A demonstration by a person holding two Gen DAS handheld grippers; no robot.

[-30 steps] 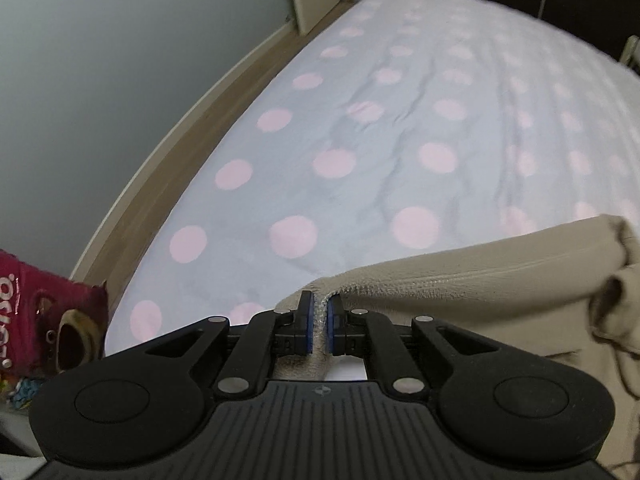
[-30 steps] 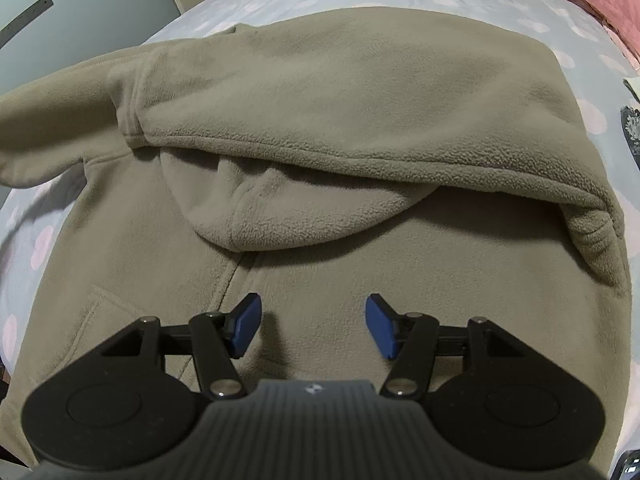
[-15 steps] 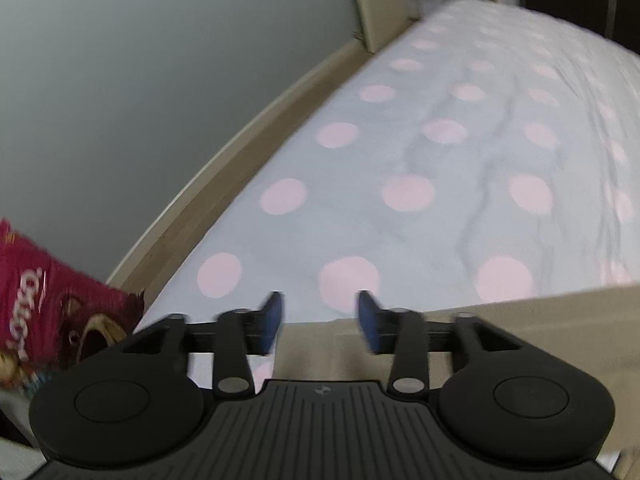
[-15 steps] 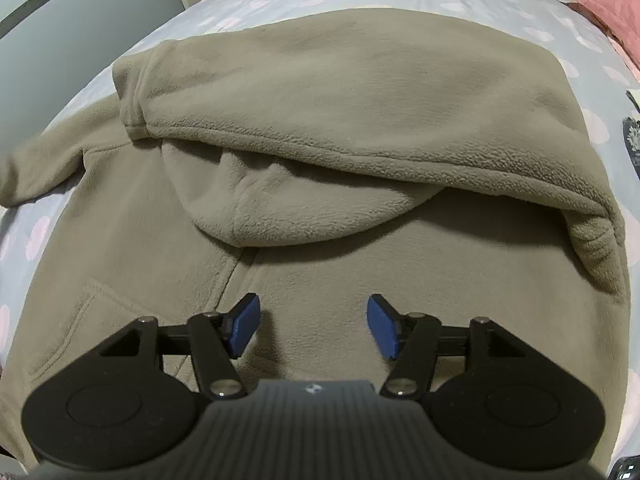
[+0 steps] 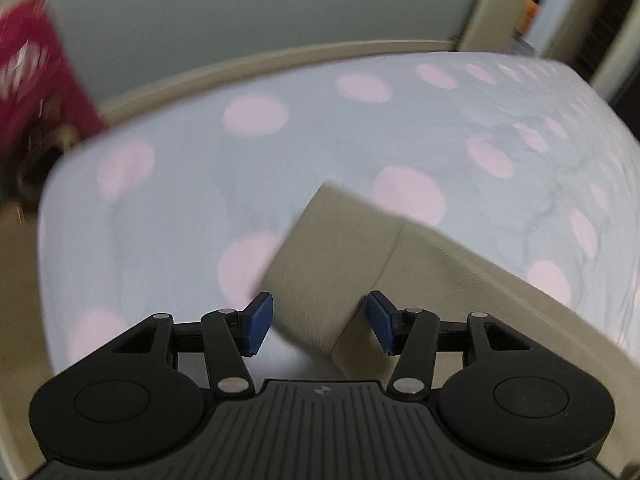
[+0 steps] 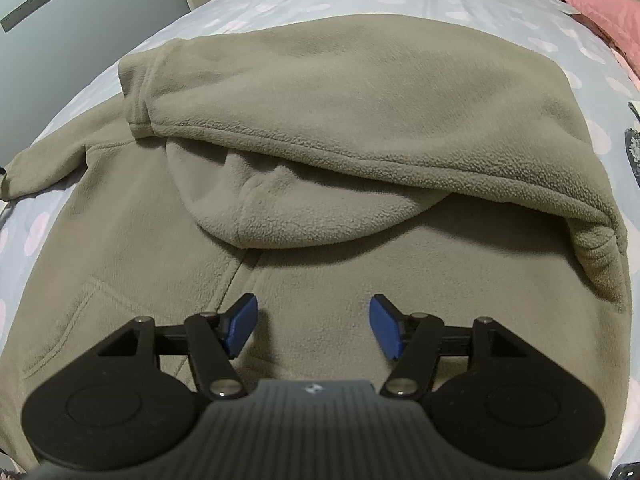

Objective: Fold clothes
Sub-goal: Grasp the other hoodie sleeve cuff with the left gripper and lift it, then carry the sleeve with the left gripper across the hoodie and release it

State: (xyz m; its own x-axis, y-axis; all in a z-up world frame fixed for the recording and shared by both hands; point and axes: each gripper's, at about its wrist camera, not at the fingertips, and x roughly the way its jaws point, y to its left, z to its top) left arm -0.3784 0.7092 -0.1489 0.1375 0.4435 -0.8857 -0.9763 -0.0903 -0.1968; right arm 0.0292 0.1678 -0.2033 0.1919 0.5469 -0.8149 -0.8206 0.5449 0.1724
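Observation:
A beige fleece hoodie (image 6: 320,128) lies on the bed, its hood (image 6: 296,208) folded down onto the front and one sleeve folded across the top. My right gripper (image 6: 313,326) is open and empty, low over the hoodie's front near the zip seam. In the left wrist view the other sleeve's cuff end (image 5: 340,248) lies flat on the sheet. My left gripper (image 5: 319,326) is open just above that cuff, with the cuff showing between the blue fingertips (image 5: 258,322). This view is blurred.
The bed has a pale blue sheet with pink dots (image 5: 256,116). A beige bed frame edge (image 5: 240,68) and a grey wall lie beyond it. A red bag (image 5: 36,76) stands at the left. A pink pillow (image 6: 604,12) lies at the far right.
My left gripper opened and let go of the sleeve cuff, which now lies flat on the sheet. It then swung left. My right gripper stayed open and crept forward.

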